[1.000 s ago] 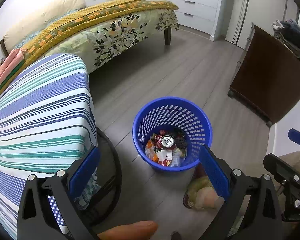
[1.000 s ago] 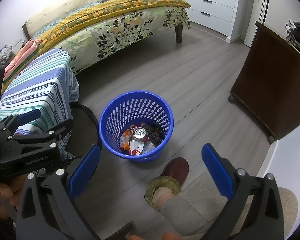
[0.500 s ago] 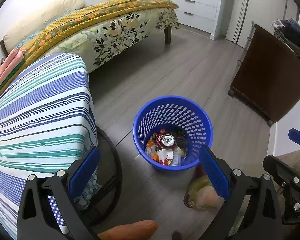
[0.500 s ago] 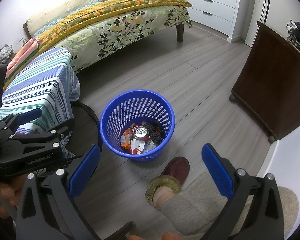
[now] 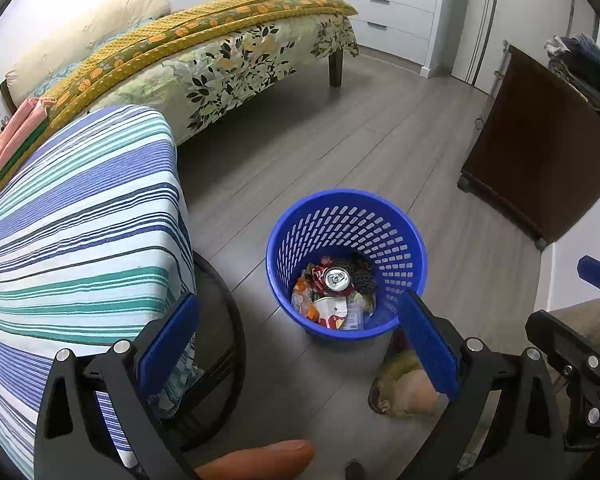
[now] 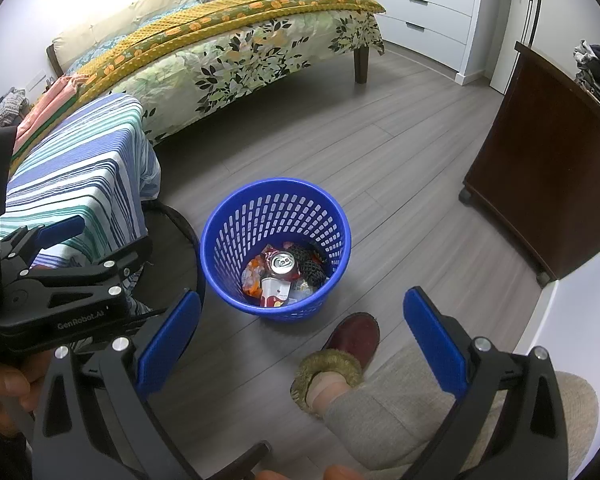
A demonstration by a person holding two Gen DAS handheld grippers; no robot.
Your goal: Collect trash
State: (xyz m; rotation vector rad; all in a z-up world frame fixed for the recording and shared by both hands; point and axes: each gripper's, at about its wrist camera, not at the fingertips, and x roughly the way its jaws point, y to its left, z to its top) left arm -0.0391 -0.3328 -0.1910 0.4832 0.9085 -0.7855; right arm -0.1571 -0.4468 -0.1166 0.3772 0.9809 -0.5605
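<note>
left wrist view: left gripper [image 5: 296,340] gapes wide and empty above bare floor [image 5: 300,152]. right gripper [image 6: 300,332] likewise, blue basket [image 6: 220,240] rim unobstructed.

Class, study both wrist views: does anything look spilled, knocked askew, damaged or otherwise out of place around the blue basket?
Nothing stands out. The blue basket stands upright on the wooden floor, and the can and wrappers lie inside it. No litter shows on the visible floor. Both the left gripper and right gripper are open and empty.
</note>
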